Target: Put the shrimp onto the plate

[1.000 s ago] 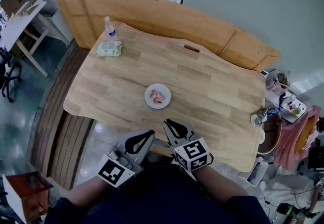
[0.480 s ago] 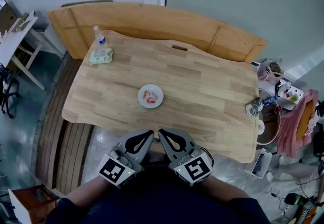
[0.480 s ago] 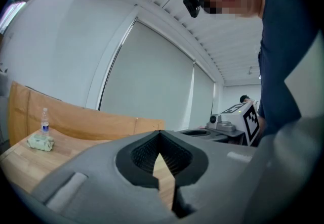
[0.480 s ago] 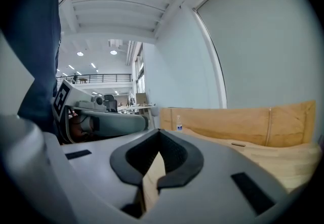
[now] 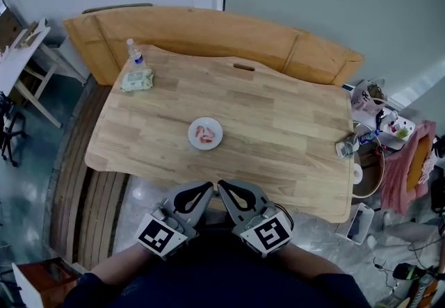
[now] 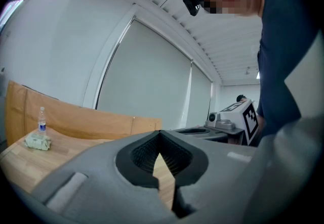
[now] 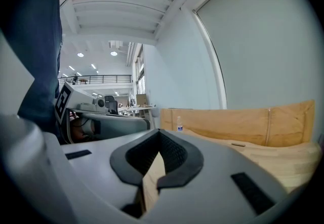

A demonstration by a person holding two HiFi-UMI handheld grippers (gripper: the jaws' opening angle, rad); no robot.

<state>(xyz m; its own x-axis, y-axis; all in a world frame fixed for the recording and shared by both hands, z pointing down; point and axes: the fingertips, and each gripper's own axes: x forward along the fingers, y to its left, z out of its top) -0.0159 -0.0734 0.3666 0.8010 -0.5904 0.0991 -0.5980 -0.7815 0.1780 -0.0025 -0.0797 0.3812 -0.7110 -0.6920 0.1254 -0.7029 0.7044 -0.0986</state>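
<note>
Wooden table (image 5: 278, 119) seen from above, with both grippers held side by side at its near edge, close to the person's body. The left gripper (image 5: 208, 187) has its jaws pressed together with nothing between them, as its own view confirms (image 6: 161, 133). The right gripper (image 5: 223, 185) is likewise fully closed and empty (image 7: 159, 133). Directly ahead of the two tips, well apart from them toward the table's middle, sits the white plate (image 5: 192, 138), and the pink shrimp (image 5: 204, 134) lies on it. Far ahead and to the left of the left gripper stand a bottle (image 5: 131, 53) and a packet (image 5: 138, 79). Judged from this layout, the placing step appears complete. No further grasp seems called for, so the next move is probably only to keep both grippers clear of the plate.
</note>
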